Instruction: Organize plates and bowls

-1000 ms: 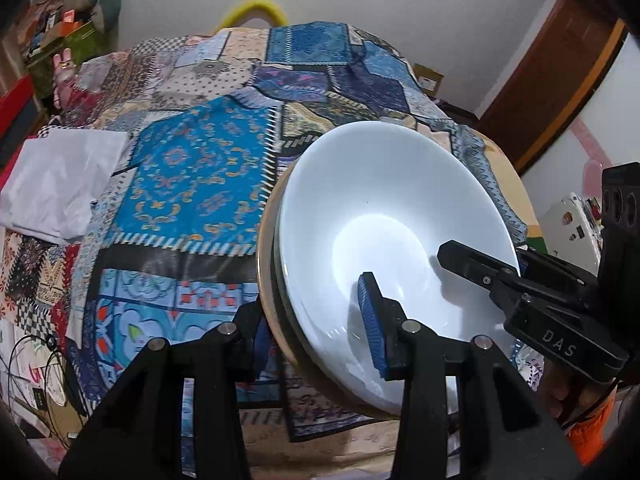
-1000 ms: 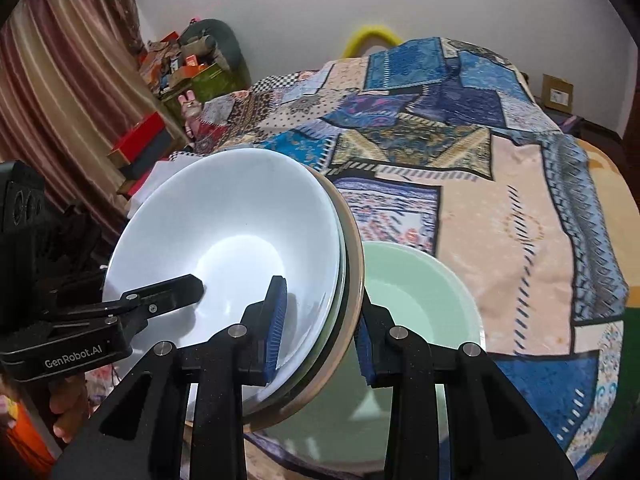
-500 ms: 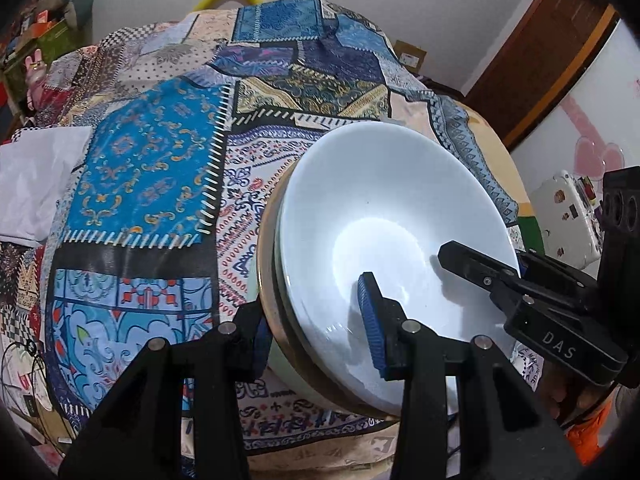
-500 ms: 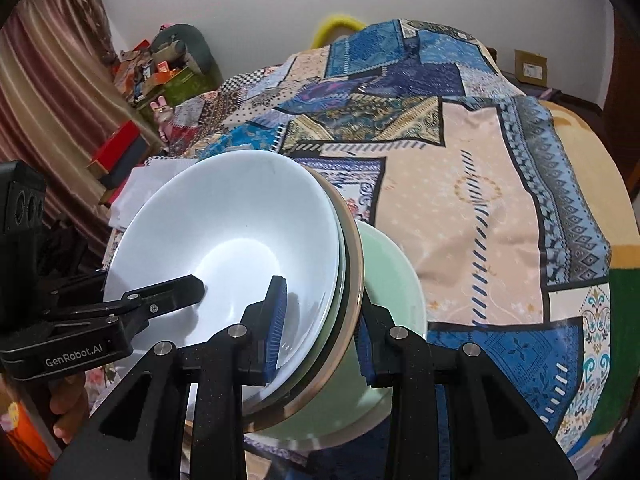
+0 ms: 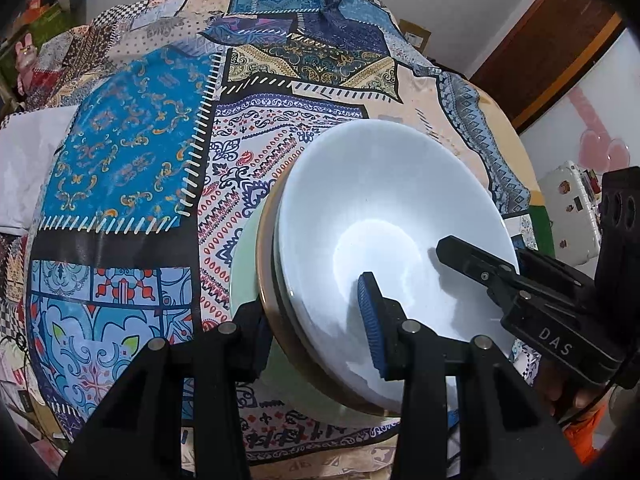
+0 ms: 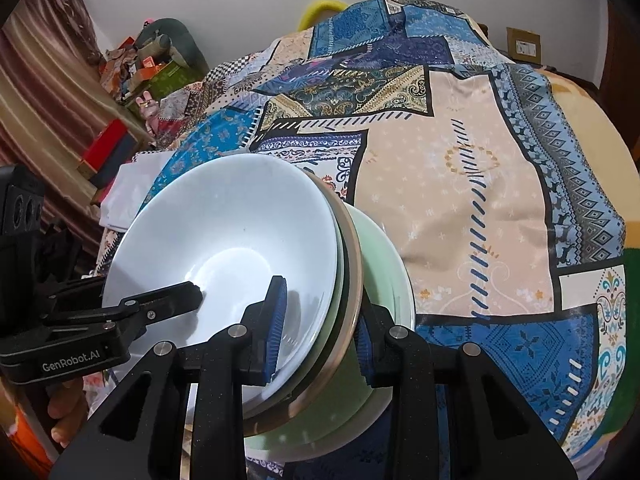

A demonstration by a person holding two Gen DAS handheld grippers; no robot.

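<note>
A white bowl (image 5: 384, 216) sits nested on a tan-rimmed dish (image 5: 266, 264), forming a small stack. My left gripper (image 5: 312, 320) is shut on the stack's near rim, one finger inside the bowl. My right gripper (image 6: 320, 324) is shut on the opposite rim of the same white bowl (image 6: 232, 240) and tan-rimmed dish (image 6: 354, 264). The stack is over a pale green bowl (image 6: 390, 280) on the patchwork cloth; the green bowl also shows in the left wrist view (image 5: 242, 268). I cannot tell whether the stack touches it.
The patchwork tablecloth (image 5: 132, 152) covers the round table (image 6: 500, 184). A folded white cloth (image 5: 24, 160) lies at the table's left edge. Cluttered shelves and boxes (image 6: 140, 68) stand beyond the far left. A wooden door (image 5: 548, 36) is at the right.
Both grippers carried the stack rightward and down over the table. The green bowl, earlier mostly exposed, now sits largely under the stack.
</note>
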